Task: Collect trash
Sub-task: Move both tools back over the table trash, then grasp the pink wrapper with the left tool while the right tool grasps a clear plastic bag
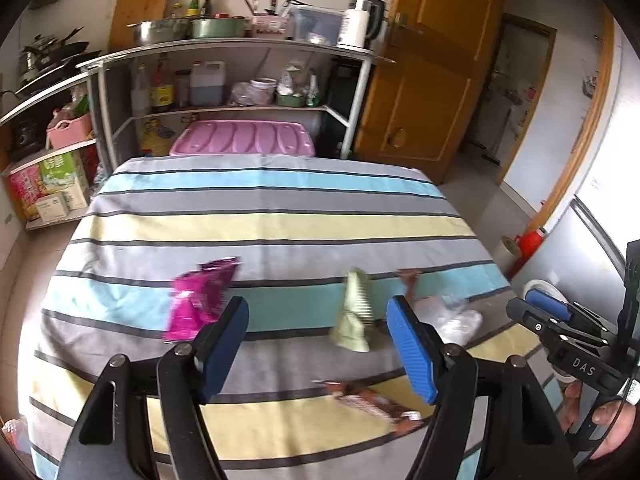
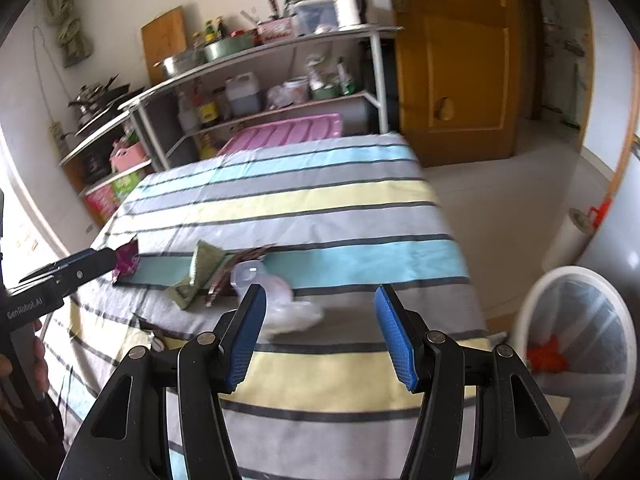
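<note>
A striped cloth covers the table [image 1: 280, 224], which stands before kitchen shelves and a wooden door. Nearest me, my left gripper [image 1: 316, 344] stands with its jaws wide and nothing between them; my right gripper [image 2: 320, 332] is likewise wide and empty. Just beyond my left fingers, close to the table's near edge, lies a brown wrapper [image 1: 376, 400], its long axis running slantwise toward the near right corner. Farther in, along the teal stripe, the remaining trash sits in a loose row across the table: a magenta packet [image 1: 200, 300] toward the left edge, a pale green packet [image 1: 354, 312] in the middle, lengthwise away from me, and crumpled clear plastic [image 2: 284, 304] toward the right edge. In the right wrist view the clear plastic lies just ahead of my right gripper's left finger, so I judge my right hand nearer to it, and my left nearer to the magenta and green packets. The lined white bin [image 2: 576, 356] stands on the floor off the table's right edge, on my right hand's side.
</note>
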